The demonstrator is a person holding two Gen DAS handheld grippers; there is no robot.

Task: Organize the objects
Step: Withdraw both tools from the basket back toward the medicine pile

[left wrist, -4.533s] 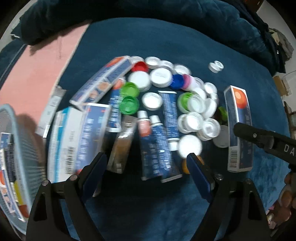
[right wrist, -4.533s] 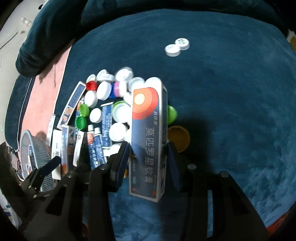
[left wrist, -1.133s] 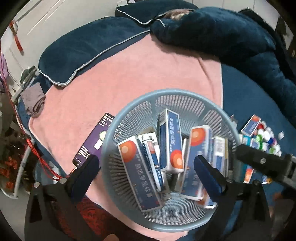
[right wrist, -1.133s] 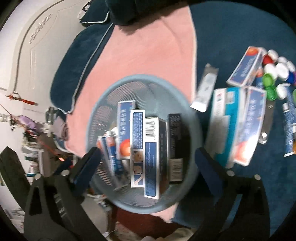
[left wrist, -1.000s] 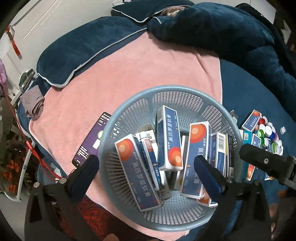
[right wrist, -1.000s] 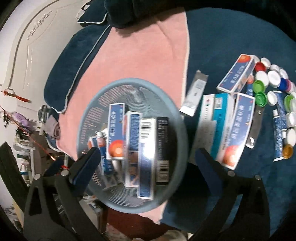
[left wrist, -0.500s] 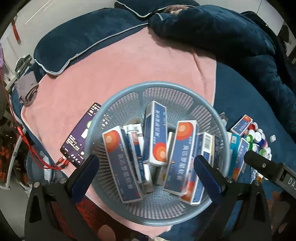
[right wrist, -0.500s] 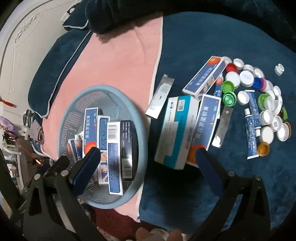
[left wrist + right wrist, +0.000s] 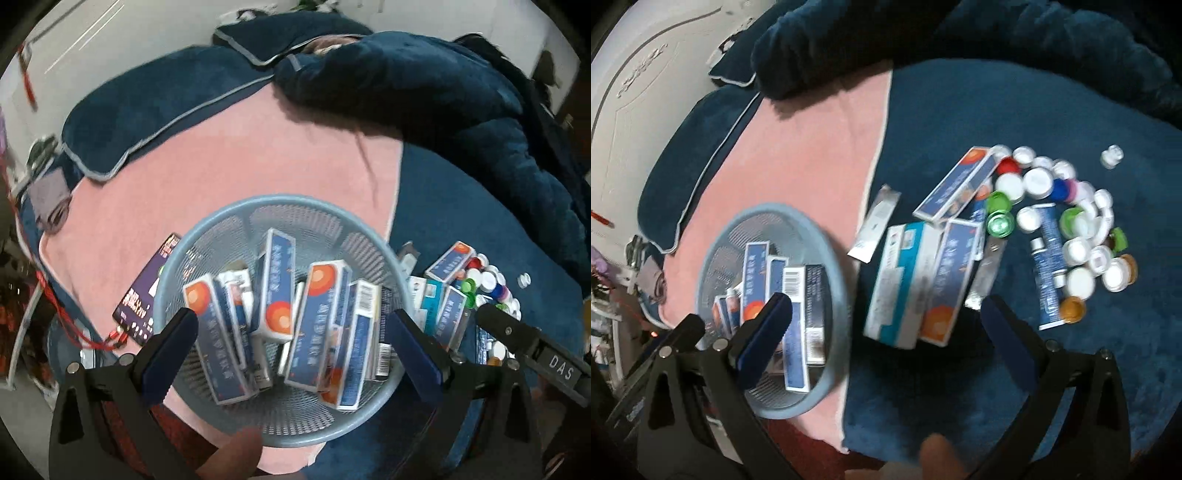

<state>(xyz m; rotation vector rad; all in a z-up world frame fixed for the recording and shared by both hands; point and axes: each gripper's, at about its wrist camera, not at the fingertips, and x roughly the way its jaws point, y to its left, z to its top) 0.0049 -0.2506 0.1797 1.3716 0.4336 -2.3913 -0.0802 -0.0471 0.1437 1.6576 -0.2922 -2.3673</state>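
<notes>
Blue bedding point(image 9: 1015, 122) carries leftover boxes point(image 9: 923, 273) right of the basket point(image 9: 834, 258); both grippers point(image 9: 295, 354) point(image 9: 882, 343) gape empty, probably between loads. Next: grasp another box.

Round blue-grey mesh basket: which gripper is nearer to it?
Left. The left gripper hangs open directly over the round blue-grey mesh basket; the right gripper is open beside it, over the boxes on the blanket.

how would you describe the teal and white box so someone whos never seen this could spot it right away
Start at the round grey-blue mesh basket on the pink towel, then look just past its rim onto the dark blue blanket. The teal and white box lies flat there, edge to edge with a navy box. It is the widest carton in the pile and the only one with a teal stripe.
</notes>
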